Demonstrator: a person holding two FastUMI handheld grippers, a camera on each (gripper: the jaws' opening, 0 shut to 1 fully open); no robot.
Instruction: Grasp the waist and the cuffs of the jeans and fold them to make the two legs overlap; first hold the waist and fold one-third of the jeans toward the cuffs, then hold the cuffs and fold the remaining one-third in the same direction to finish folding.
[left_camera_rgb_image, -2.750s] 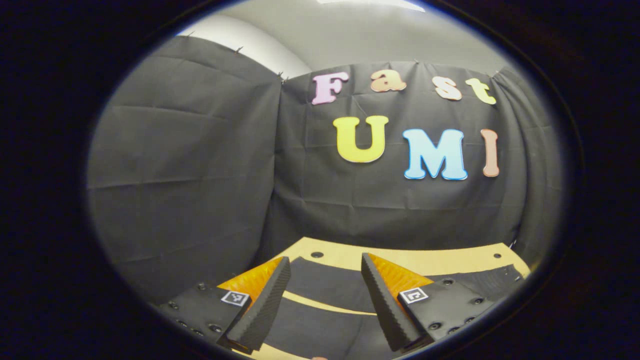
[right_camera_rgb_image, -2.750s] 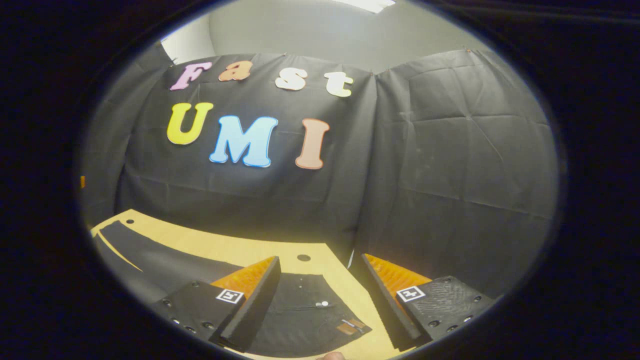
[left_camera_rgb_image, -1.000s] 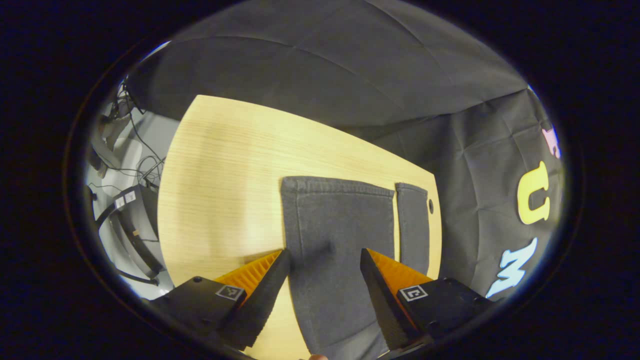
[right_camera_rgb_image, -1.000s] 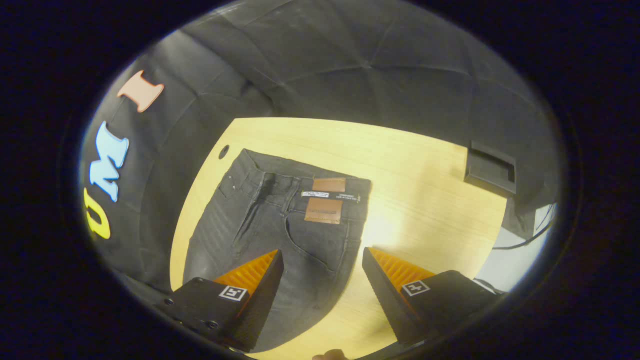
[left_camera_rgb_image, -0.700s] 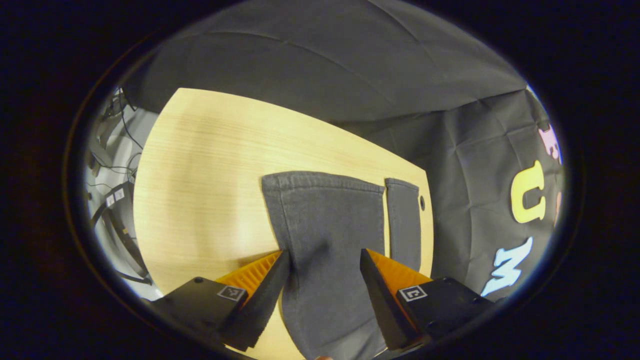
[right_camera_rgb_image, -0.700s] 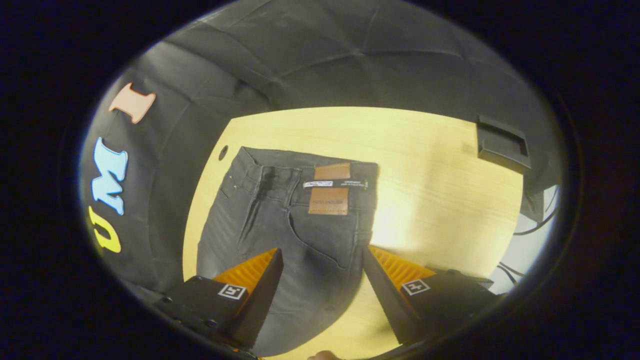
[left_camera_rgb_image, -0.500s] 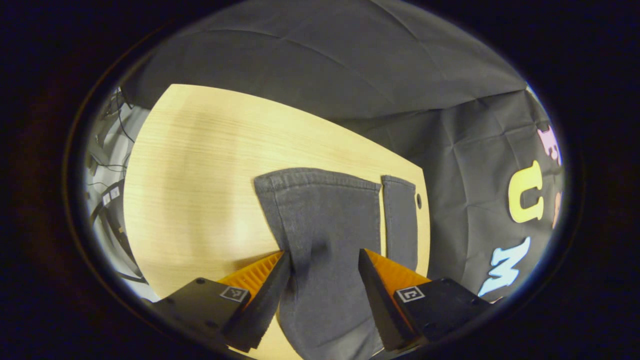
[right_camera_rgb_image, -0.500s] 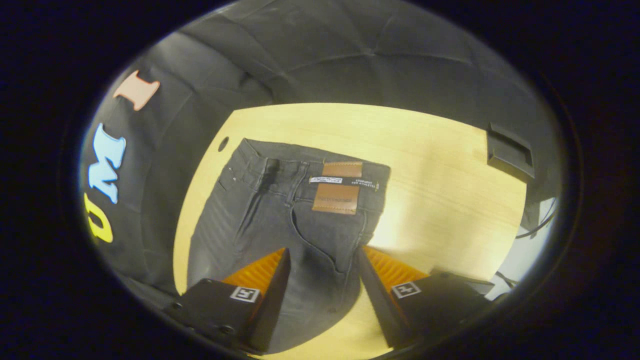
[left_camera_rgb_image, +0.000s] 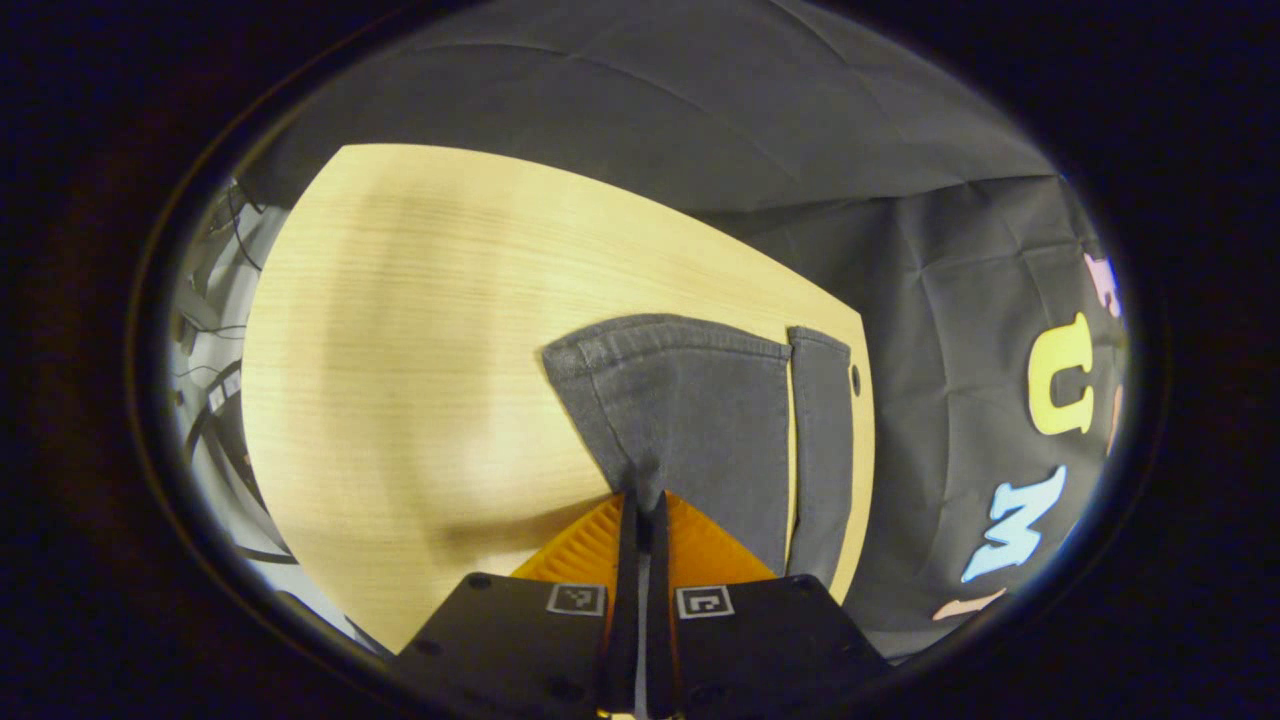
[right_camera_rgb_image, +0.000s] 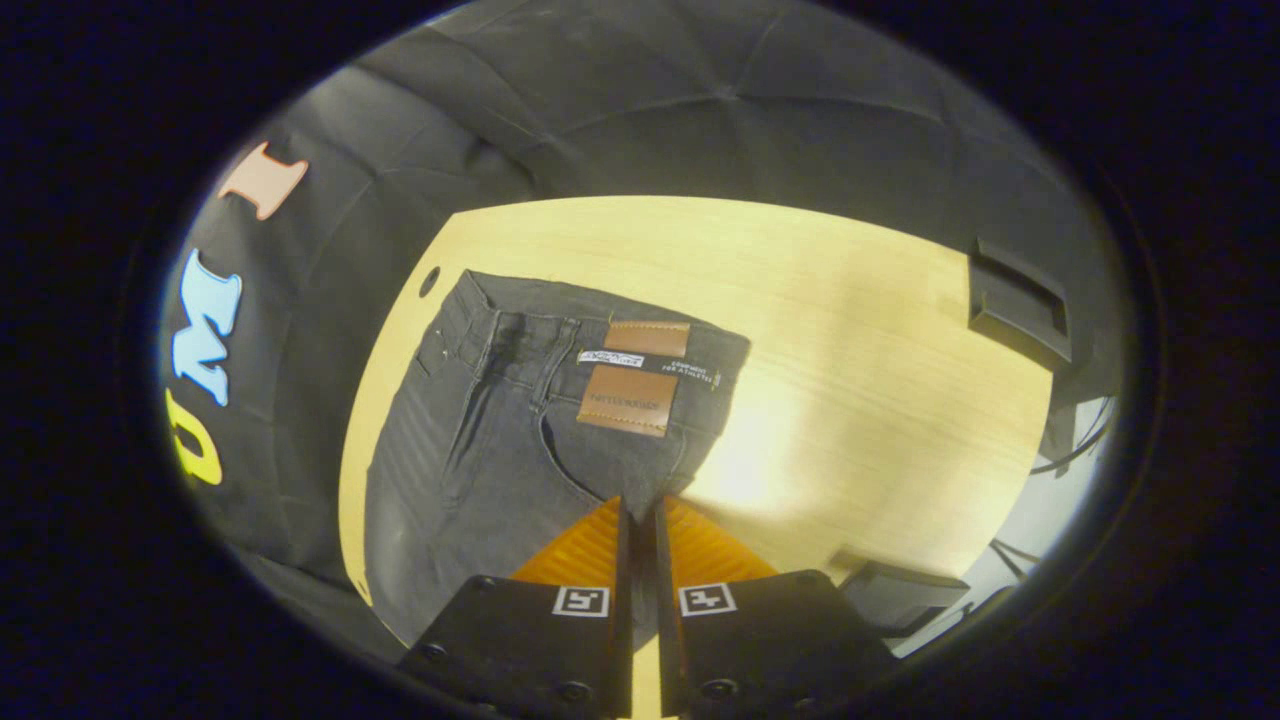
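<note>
In the left gripper view we see our left gripper (left_camera_rgb_image: 641, 500) clenched on the near leg of the jeans (left_camera_rgb_image: 700, 420), the cloth pinched into a ridge that runs toward twelve o'clock, up to the cuffs (left_camera_rgb_image: 668, 338). The second leg lies just beside it at about two o'clock. In the right gripper view our right gripper (right_camera_rgb_image: 638, 505) grasps the near edge of the denim below the waist (right_camera_rgb_image: 600, 345) (leather patch at twelve o'clock). The jeans lie flat on the wooden table (right_camera_rgb_image: 860, 370), whose far corner at two o'clock carries a black tray (right_camera_rgb_image: 1015, 300).
</note>
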